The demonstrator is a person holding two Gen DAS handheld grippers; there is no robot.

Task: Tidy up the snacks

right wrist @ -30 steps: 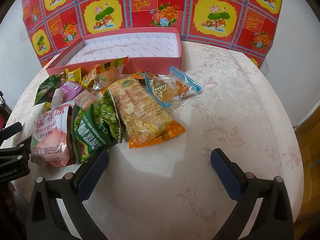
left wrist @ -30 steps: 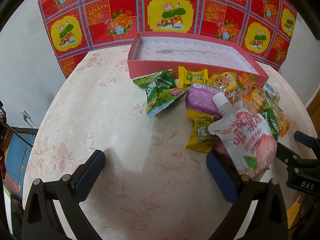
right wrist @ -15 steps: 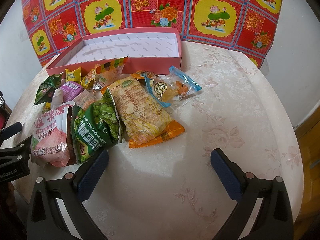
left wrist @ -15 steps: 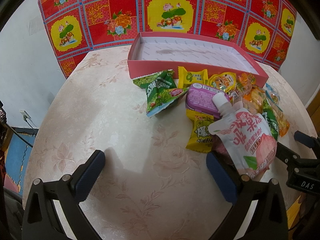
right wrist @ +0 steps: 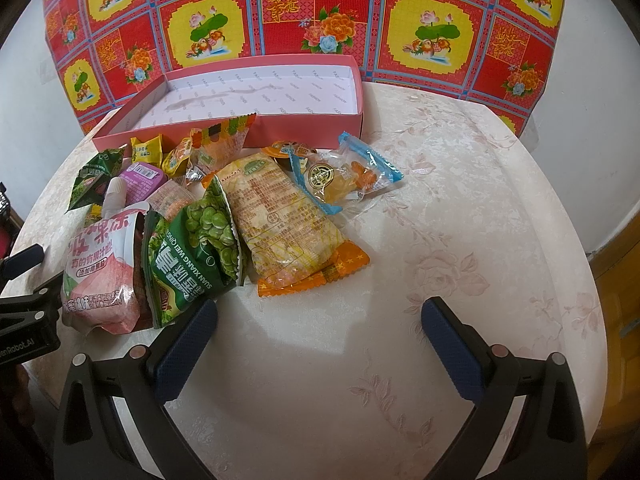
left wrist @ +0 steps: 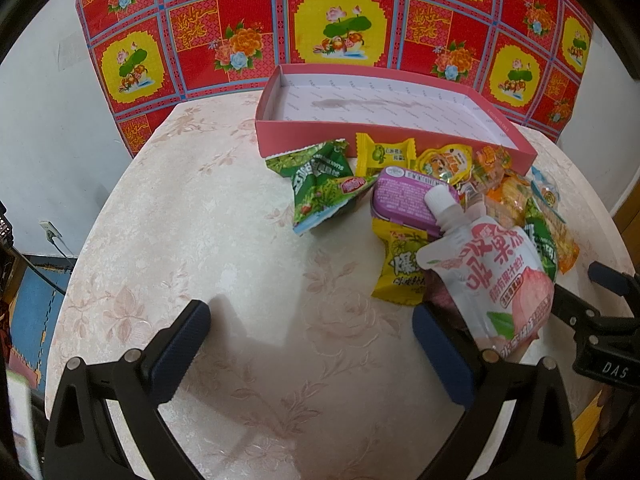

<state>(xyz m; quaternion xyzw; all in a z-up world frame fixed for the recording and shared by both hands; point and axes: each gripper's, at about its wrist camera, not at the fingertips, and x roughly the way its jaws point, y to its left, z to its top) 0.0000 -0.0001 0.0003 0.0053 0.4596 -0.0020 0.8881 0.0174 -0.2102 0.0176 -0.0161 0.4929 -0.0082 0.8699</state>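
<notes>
Even indoor light, strong fisheye edges

Glossy wrappers on a matt, embossed worktop

The worktop wears a pale covering with a raised floral pattern and a soft sheen. The snack packets are shiny, crinkled plastic film; the jelly pouch is smooth and glossy. The pink box looks like matt card, lined with printed paper. Gripper pads are textured dark-blue rubber.
</notes>
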